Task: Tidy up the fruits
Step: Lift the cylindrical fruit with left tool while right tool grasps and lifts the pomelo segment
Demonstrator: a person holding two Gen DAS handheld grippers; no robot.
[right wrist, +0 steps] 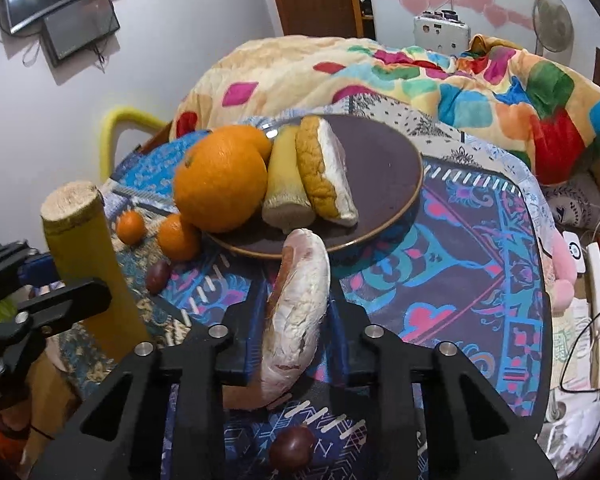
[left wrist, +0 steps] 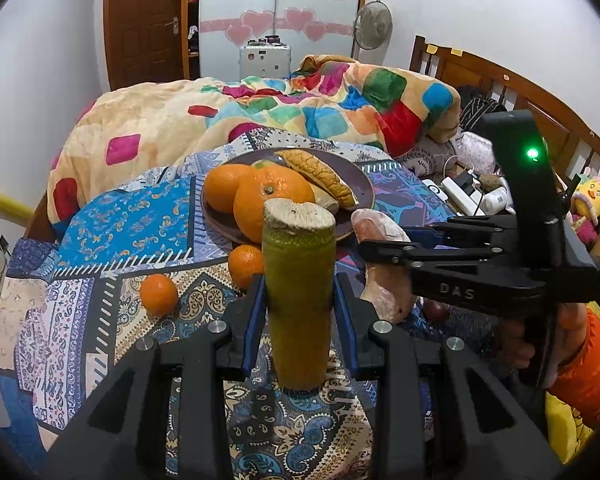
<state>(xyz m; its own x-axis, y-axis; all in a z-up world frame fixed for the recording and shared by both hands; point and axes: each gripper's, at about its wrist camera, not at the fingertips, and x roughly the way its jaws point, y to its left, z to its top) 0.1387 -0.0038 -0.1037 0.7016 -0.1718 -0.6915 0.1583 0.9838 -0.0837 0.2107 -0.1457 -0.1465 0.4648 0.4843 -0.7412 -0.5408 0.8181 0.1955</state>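
Note:
My left gripper (left wrist: 299, 292) is shut on a green-yellow sugarcane piece (left wrist: 299, 300), held upright just in front of the dark plate (left wrist: 356, 176). It also shows in the right wrist view (right wrist: 86, 256). My right gripper (right wrist: 296, 304) is shut on a pale pomelo wedge (right wrist: 298, 304), close to the plate's (right wrist: 380, 168) near rim. The plate holds two big oranges (left wrist: 268, 200), a sugarcane piece (right wrist: 286, 184) and a pomelo wedge (right wrist: 328, 168). Two small tangerines (left wrist: 159, 294) (left wrist: 245, 265) lie on the patterned cloth left of the plate.
Two dark round fruits (right wrist: 159, 276) (right wrist: 292, 448) lie on the cloth. A colourful quilt (left wrist: 300, 108) is piled behind the plate. Chargers and cables (left wrist: 466, 192) and plush toys (left wrist: 590, 200) lie at the right by the wooden headboard. A yellow chair rim (left wrist: 4, 200) is at the left.

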